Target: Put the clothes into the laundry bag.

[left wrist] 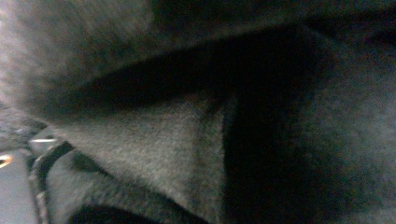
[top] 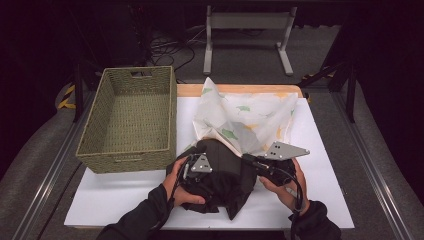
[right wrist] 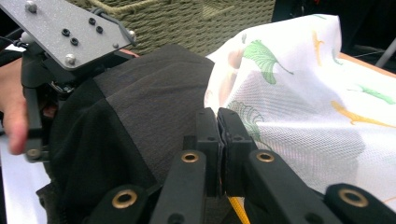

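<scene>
A black garment (top: pixel 225 177) lies bunched on the white table top, its far end against the mouth of a white mesh bag (top: pixel 245 117) printed with green and yellow leaves. My left gripper (top: pixel 200 167) rests on the garment's left side, jaws buried in it. In the left gripper view dark cloth (left wrist: pixel 163 140) presses close to the camera and hides the jaws. My right gripper (right wrist: pixel 218 126) is shut, pinching the mesh bag (right wrist: pixel 303 102) at its edge where it meets the black garment (right wrist: pixel 135 107). From above, the right gripper (top: pixel 247 159) sits at the garment's right side.
A woven green basket (top: pixel 125 160) stands at the table's left, close beside the garment, and its wall (right wrist: pixel 187 23) rises behind both grippers. The white table top (top: pixel 320 170) is bare to the right. A metal stand (top: pixel 247 30) is on the floor beyond.
</scene>
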`<state>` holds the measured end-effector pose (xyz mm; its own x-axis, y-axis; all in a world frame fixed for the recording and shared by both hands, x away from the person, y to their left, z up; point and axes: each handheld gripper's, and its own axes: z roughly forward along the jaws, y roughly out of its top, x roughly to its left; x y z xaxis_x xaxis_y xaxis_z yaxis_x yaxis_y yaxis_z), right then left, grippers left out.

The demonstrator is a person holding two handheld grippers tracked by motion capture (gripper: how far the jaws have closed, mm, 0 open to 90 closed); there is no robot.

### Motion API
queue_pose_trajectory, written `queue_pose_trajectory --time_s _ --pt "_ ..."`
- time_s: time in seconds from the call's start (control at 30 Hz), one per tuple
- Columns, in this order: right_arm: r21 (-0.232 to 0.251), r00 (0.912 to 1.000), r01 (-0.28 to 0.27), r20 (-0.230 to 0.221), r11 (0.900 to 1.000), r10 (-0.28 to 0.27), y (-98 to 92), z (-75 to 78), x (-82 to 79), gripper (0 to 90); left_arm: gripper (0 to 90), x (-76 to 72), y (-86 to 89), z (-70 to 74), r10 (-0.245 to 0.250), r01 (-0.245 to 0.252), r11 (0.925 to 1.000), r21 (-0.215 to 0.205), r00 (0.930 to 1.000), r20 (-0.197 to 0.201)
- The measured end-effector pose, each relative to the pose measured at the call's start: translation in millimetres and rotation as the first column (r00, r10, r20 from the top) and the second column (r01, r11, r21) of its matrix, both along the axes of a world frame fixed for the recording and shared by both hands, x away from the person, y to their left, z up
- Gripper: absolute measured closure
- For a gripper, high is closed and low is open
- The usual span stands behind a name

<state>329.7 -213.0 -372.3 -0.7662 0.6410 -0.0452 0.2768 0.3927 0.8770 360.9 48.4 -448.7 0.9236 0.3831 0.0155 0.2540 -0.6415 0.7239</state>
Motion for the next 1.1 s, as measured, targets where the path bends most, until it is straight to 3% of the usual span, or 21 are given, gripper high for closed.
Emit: queue_pose_trajectory --time_s 0.03,0.17,0.27,0.37,0.47,0.53,0.6,0.63,0.7,0.73,0.77,0.87,0.97,1.03,1.1 --pt "0.001 1.0 -0.006 -0.002 1.0 0.006 0.8 -0.4 0.2 88.2 14.0 -0.2 0.4 -0.2 0.013 -0.013 0.9999 0.0 0.9999 0.004" --pt "-0.006 0.9998 -0.021 -0.006 1.0 0.021 6.1 -1.6 0.7 88.2 33.4 0.7 1.8 1.0 0.016 -0.016 0.9999 -0.005 0.9997 0.019" --pt "0.0 0.9995 -0.031 0.0 1.0 0.031 9.1 -0.3 -0.2 88.3 52.6 -2.5 2.8 5.2 0.012 -0.011 0.9999 -0.008 0.9986 0.052" --pt "0.021 0.9991 -0.04 0.012 0.999 0.04 11.2 4.7 -2.0 88.4 64.7 -4.6 5.9 11.1 0.022 -0.019 0.9988 -0.045 0.9965 0.08" --pt "0.064 0.9985 -0.051 0.022 0.997 0.05 13.3 13.0 -2.5 88.6 69.1 -7.3 7.7 20.4 0.039 -0.03 0.9956 -0.089 0.9941 0.101" --pt "0.093 0.9981 -0.054 0.036 0.994 0.05 15.6 22.4 -2.5 88.6 70.3 -11.4 6.8 30.8 0.031 -0.016 0.9946 -0.103 0.988 0.151" --pt "0.11 0.9971 -0.052 0.061 0.993 0.046 16.7 34.5 -2.4 88.7 70.5 -14.1 5.9 37.0 0.029 -0.012 0.9946 -0.103 0.9855 0.167" --pt "0.116 0.9963 -0.047 0.078 0.992 0.038 16.7 41.9 -2.2 88.7 70.6 -24.5 3.3 51.4 0.009 0.017 0.9936 -0.111 0.9732 0.23" --pt "0.128 0.9941 -0.034 0.106 0.991 0.02 15.6 56.6 -2.2 88.7 70.6 -33.9 -0.7 65.3 -0.008 0.039 0.9938 -0.104 0.9584 0.285" --pt "0.128 0.9941 -0.034 0.106 0.991 0.02 15.6 56.6 -2.2 88.7 70.6 -33.9 -0.7 65.3 -0.008 0.039 0.9938 -0.104 0.9584 0.285" --pt "0.132 0.9934 -0.028 0.114 0.991 0.013 15.3 62.4 -1.6 88.7 70.6 -35.9 -2.7 73.3 -0.014 0.056 0.9894 -0.134 0.9565 0.291" --pt "0.136 0.9926 -0.032 0.121 0.99 0.015 19.7 72.8 -0.7 88.8 70.5 -32.0 -15.1 80.1 -0.015 0.053 0.9909 -0.124 0.9587 0.284" --pt "0.129 0.9924 -0.057 0.116 0.99 0.042 24.9 71.3 -6.7 88.8 70.5 -14.6 -27.8 75.1 0.029 0.005 0.9891 -0.147 0.9735 0.227" --pt "0.112 0.9926 -0.071 0.106 0.991 0.059 24.0 65.4 -11.0 88.8 70.5 -5.0 -30.1 71.8 0.086 -0.049 0.9822 -0.181 0.9751 0.204" --pt "0.117 0.9941 -0.076 0.087 0.99 0.066 19.5 58.2 -15.1 88.8 70.3 4.5 -31.6 67.9 0.157 -0.113 0.9662 -0.232 0.9712 0.179"
